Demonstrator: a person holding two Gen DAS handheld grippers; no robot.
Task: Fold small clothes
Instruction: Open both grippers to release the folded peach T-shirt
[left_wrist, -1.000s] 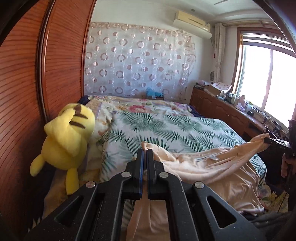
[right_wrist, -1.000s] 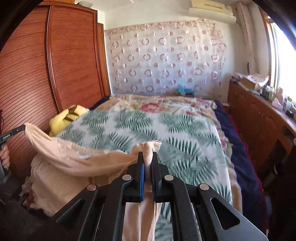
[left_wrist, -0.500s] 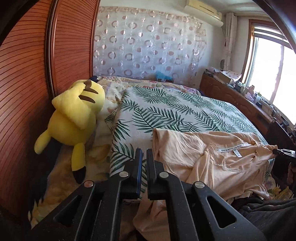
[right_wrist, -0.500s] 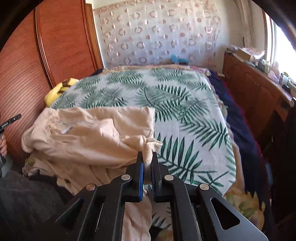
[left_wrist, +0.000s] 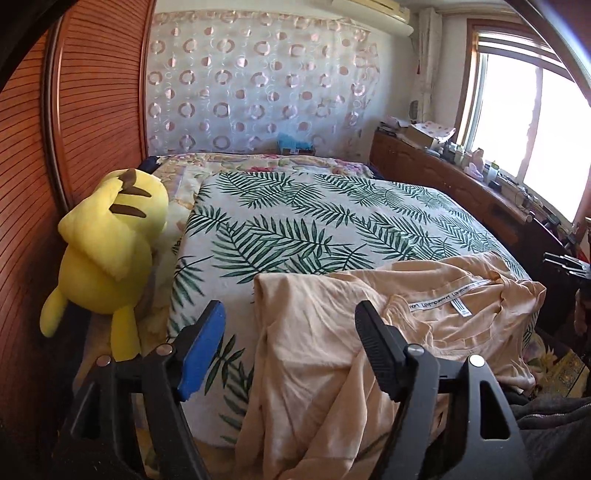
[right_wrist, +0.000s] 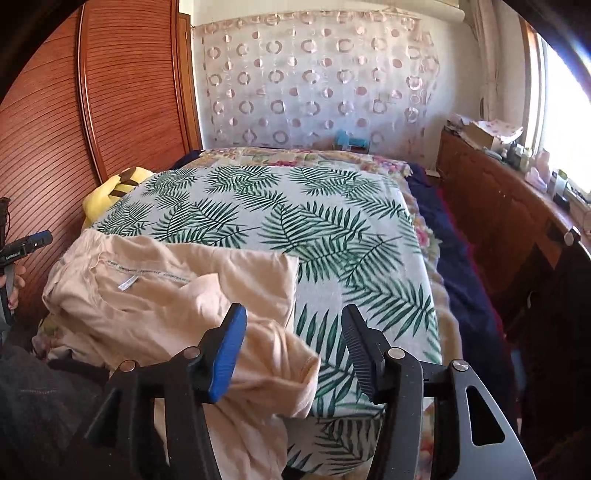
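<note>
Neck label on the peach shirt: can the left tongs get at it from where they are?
Probably yes. The left tongs are open over the peach shirt, and the neck label lies face up just beyond their right finger with nothing on top of it.

Daylight enters through the window (left_wrist: 532, 122) at the right of the room, and its panes are blown out to pure white. Surfaces nearest the window are brightest; the wooden wardrobe (left_wrist: 74, 122), farthest from the window, sits in warm shade. Both fisheye views bow straight lines strongly near the rim, and black vignetting fills the corners. Focus is sharp throughout, with no motion blur.
</note>
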